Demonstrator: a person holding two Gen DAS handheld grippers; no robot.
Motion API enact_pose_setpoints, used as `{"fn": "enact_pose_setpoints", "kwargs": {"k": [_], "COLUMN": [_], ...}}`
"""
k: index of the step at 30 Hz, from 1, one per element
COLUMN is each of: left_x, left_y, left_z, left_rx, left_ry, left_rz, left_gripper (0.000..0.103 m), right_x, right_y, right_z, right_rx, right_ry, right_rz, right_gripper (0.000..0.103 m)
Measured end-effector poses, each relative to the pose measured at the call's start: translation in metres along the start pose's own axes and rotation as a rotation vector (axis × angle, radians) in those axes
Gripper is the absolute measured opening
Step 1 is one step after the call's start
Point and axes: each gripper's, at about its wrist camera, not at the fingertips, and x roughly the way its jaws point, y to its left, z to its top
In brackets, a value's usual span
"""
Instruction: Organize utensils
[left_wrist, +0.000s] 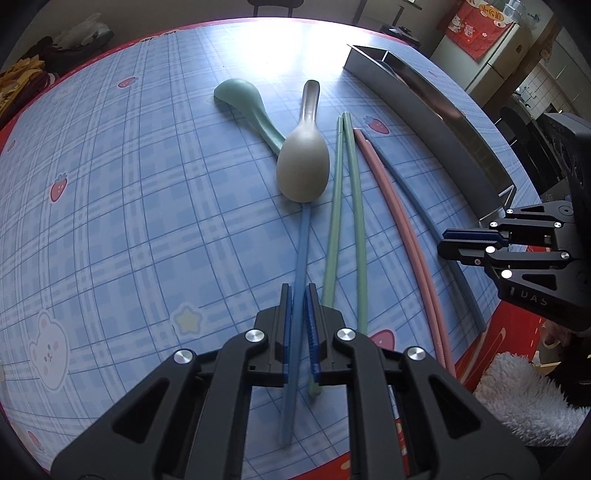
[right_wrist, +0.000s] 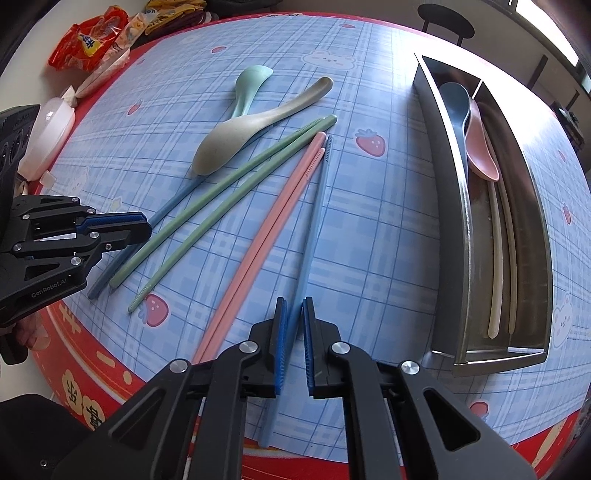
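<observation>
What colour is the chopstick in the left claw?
Blue. The chopstick in the left claw shows best in the left wrist view, its far end under the beige spoon.

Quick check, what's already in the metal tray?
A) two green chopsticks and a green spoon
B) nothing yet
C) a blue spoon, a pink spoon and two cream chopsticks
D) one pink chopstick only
C: the right wrist view shows the metal tray holding a blue spoon, a pink spoon and two cream chopsticks; the green ones lie out on the table.
</observation>
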Motion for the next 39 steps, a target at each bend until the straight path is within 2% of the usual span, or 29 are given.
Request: {"fn": "enact_pose_setpoints", "kwargs": {"k": [7, 12, 20, 30, 39], "left_x": [0.0, -0.007, -0.039, -0.072, -0.086], "left_y": [-0.01, -0.005, -0.01, -0.016, -0.018], "left_z": [-0.002, -0.007, -0.02, -0.018, 0.006], "left_rx": [0.03, -0.01, -0.027, -0.03, -0.071], "left_ry": [-0.027, -0.022, -0.067, -0.128, -0.16], "left_rz": [0.068, 0.009, -0.065, -0.069, -0.077], "left_gripper": [0.012, 0.011, 0.011, 0.011, 0.011], "right_x": [-0.001, -0.006, -0.03, -0.044, -0.062], "right_y": [-0.002, -0.013, -0.028, -0.03, -0.055], "right_z": [-0.004, -0.007, -0.012, -0.011, -0.01], "right_rx": [0.014, 0.063, 0.114, 0.111, 0.172], "right_ry": [-0.015, -0.01, -0.073, -0.12, -0.184], "right_rz": [0.009, 0.043, 0.082, 0.097, 0.124], "right_gripper": [0.009, 0.008, 0.006, 0.006, 0.006]}}
